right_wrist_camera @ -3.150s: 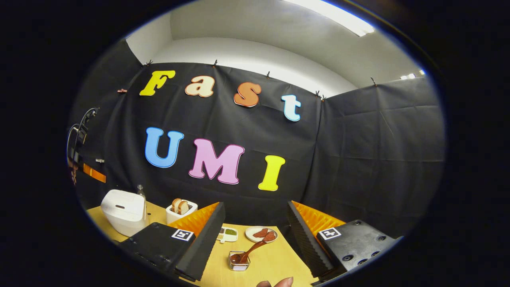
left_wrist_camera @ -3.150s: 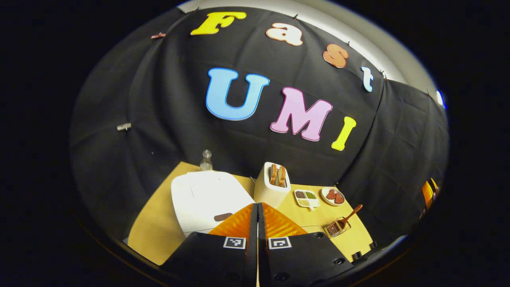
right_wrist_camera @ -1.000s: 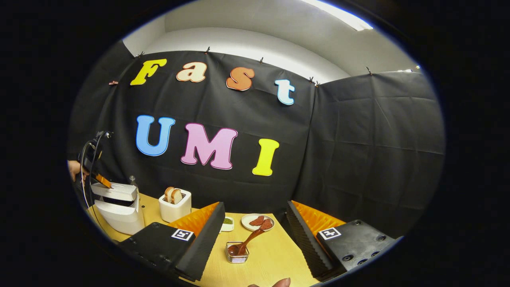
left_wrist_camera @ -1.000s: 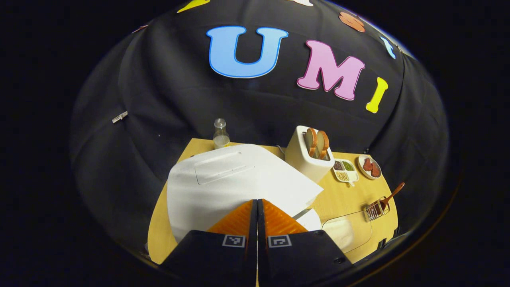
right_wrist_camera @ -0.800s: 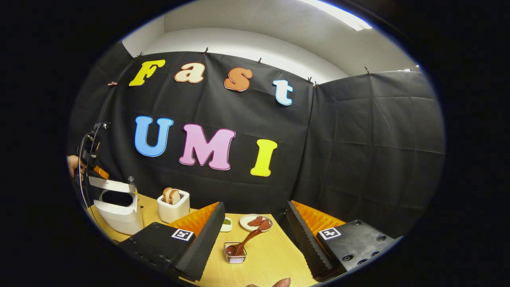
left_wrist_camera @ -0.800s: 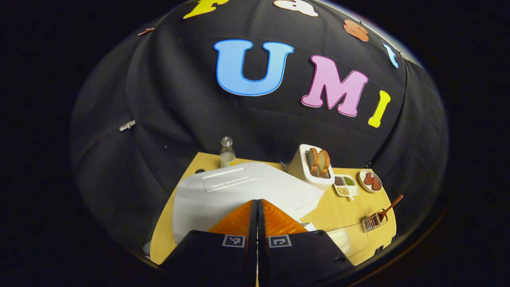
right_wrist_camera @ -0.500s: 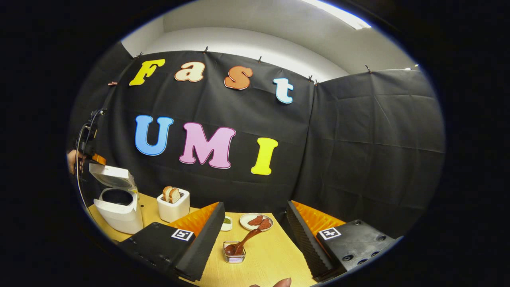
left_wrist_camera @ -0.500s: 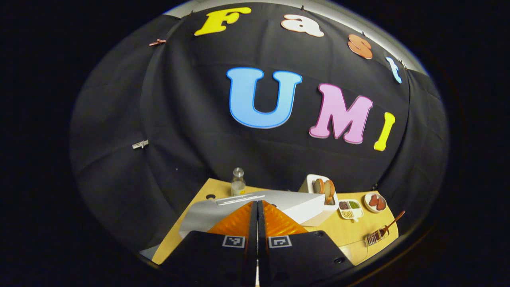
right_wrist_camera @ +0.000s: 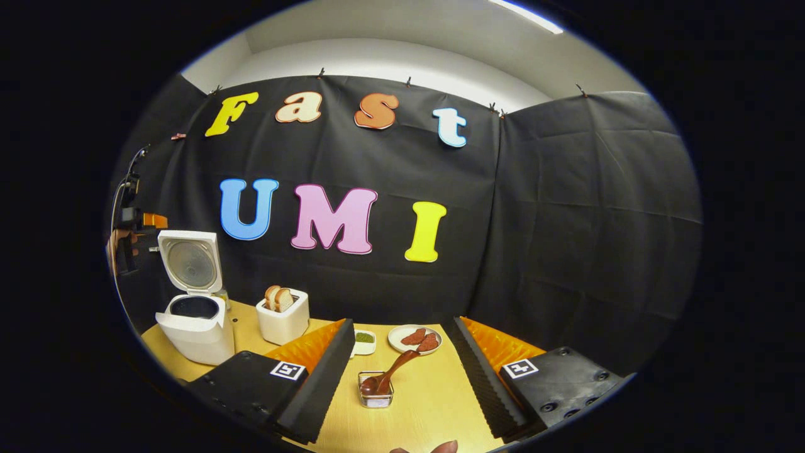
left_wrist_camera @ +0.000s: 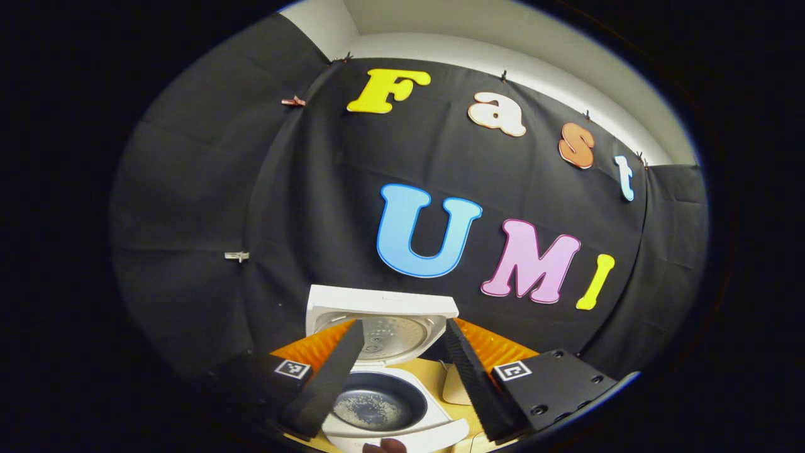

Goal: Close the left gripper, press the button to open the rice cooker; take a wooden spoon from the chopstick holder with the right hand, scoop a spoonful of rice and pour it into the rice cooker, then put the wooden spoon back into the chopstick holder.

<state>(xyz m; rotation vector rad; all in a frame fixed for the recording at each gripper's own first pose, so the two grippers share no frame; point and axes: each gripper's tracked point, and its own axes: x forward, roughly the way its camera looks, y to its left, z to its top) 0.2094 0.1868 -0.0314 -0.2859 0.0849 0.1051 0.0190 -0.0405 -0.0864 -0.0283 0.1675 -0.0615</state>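
The white rice cooker stands open right under my left gripper, which is open and holds nothing. Its lid is upright behind the dark inner pot. In the right gripper view the cooker sits at the table's far left, lid raised, with the left gripper and a hand just left of the lid. My right gripper is open above the table. Between its fingers, farther off, the wooden spoon leans in the small wire holder.
A white toaster with two bread slices stands right of the cooker. Behind the holder are a sectioned dish and a plate with reddish pieces. The wooden table ends close to the black cloth wall.
The cooker's lid has swung from partly raised to fully upright. My left gripper has opened and tilted up and back from the lid. The right gripper has hardly moved.
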